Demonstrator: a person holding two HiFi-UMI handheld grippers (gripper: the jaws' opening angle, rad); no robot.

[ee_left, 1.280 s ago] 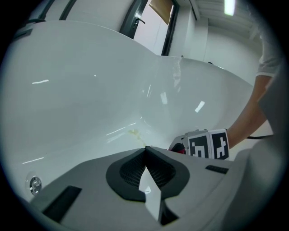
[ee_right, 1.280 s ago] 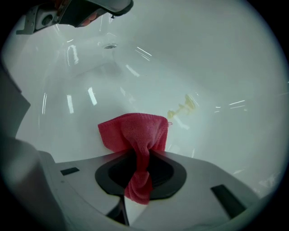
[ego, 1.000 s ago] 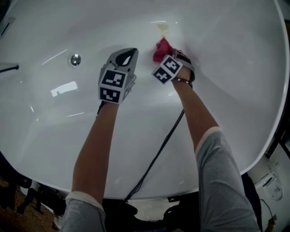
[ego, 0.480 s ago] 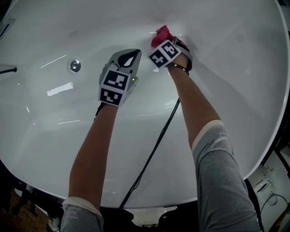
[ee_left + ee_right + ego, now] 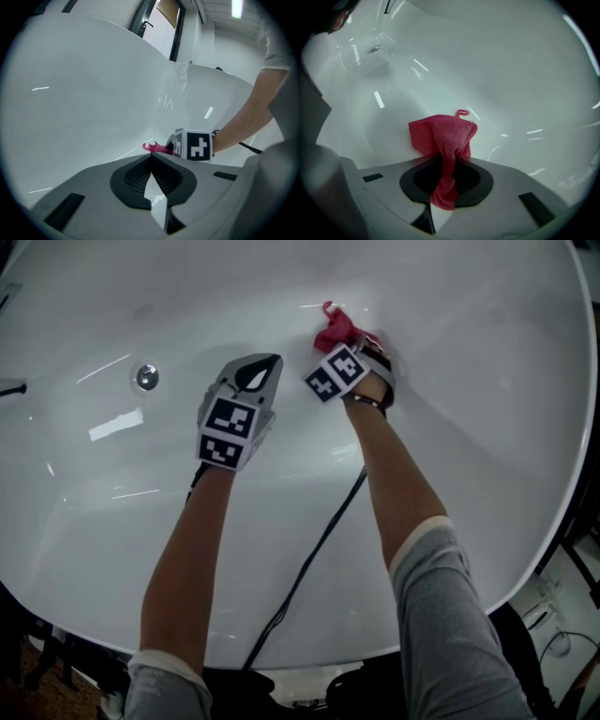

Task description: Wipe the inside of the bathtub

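Bathtub [image 5: 487,409] wiping is looking partway done at best: the pink cloth [image 5: 443,136] is sitting up on the far curved wall, well apart from the drain [image 5: 145,377]. No marks are telling wiped from unwiped, so most of the basin is likely left to cover. Right gripper [image 5: 446,161] is clamping its jaws tight on the cloth's bunched middle, the free flap seemingly spreading against the white surface, while the left gripper [image 5: 151,155] is hovering near it, jaws closed together on nothing.
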